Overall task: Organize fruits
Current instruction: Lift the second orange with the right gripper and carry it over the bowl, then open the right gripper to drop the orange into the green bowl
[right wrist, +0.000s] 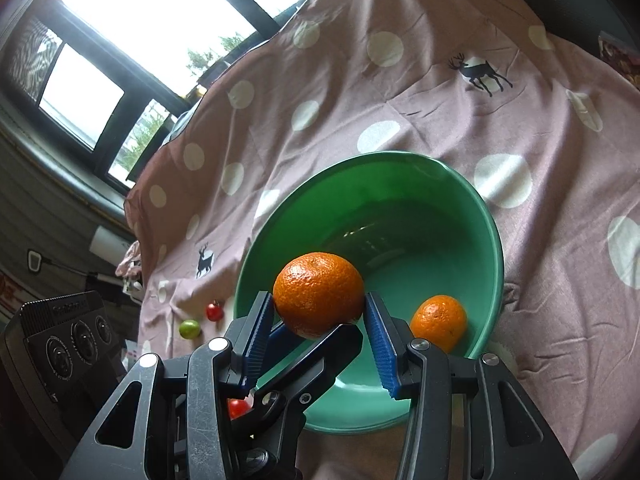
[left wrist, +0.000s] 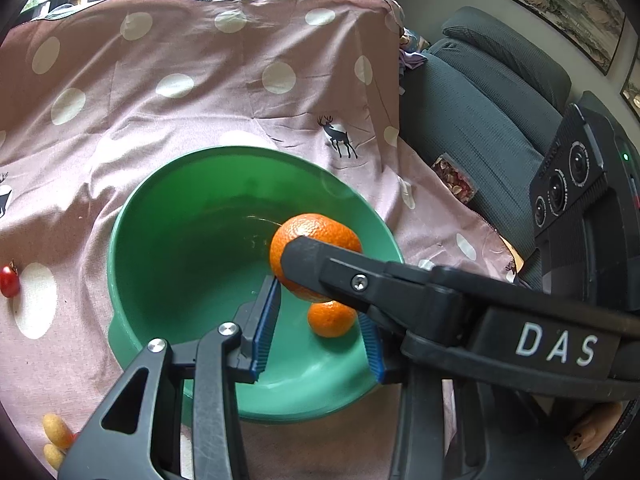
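Note:
A green bowl (left wrist: 180, 240) (right wrist: 440, 208) stands on a pink polka-dot cloth (left wrist: 200, 92). My right gripper (right wrist: 318, 298) is shut on a large orange (right wrist: 318, 294) (left wrist: 316, 228), held over the bowl's near side above the rim. A smaller orange (left wrist: 332, 318) (right wrist: 438, 322) lies inside the bowl. My left gripper (left wrist: 318, 308) hangs over the bowl just below the right one, its blue pads apart and touching nothing. The right gripper's black finger (left wrist: 340, 276) crosses in front of it and hides its right pad's tip.
On the cloth left of the bowl lie red cherry tomatoes (left wrist: 9, 280) (right wrist: 214, 311), a green fruit (right wrist: 190, 328) and small yellow fruits (left wrist: 58, 430). A dark armchair (left wrist: 480, 120) with a snack packet (left wrist: 454, 178) stands to the right. Windows lie beyond.

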